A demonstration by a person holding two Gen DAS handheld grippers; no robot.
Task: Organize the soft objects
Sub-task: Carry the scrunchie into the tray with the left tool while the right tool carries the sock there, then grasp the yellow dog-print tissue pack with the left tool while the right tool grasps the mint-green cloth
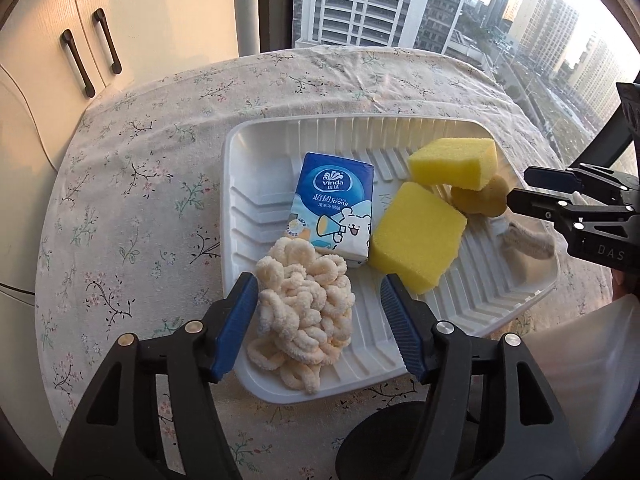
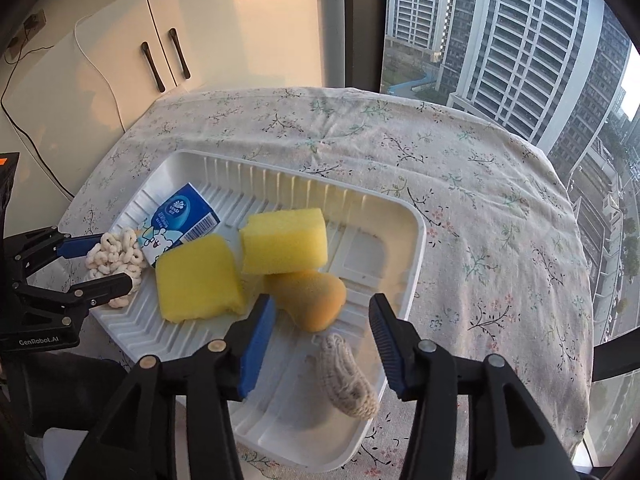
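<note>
The soft things all lie in a white ribbed tray [image 1: 248, 148] on a flowered tablecloth [image 1: 140, 152]. A fluffy cream tangle of loops [image 1: 304, 304] sits at one near corner, between the parted pads of the left gripper [image 1: 320, 320]; the left pad is just beside it, perhaps brushing it. Behind it is a blue tissue pack [image 1: 334, 208], then two yellow sponges [image 1: 420, 236], touching. An orange sponge [image 2: 308, 300] lies by them. A knitted beige piece [image 2: 352, 380] rests loose between the spread jaws of the right gripper [image 2: 322, 344].
</note>
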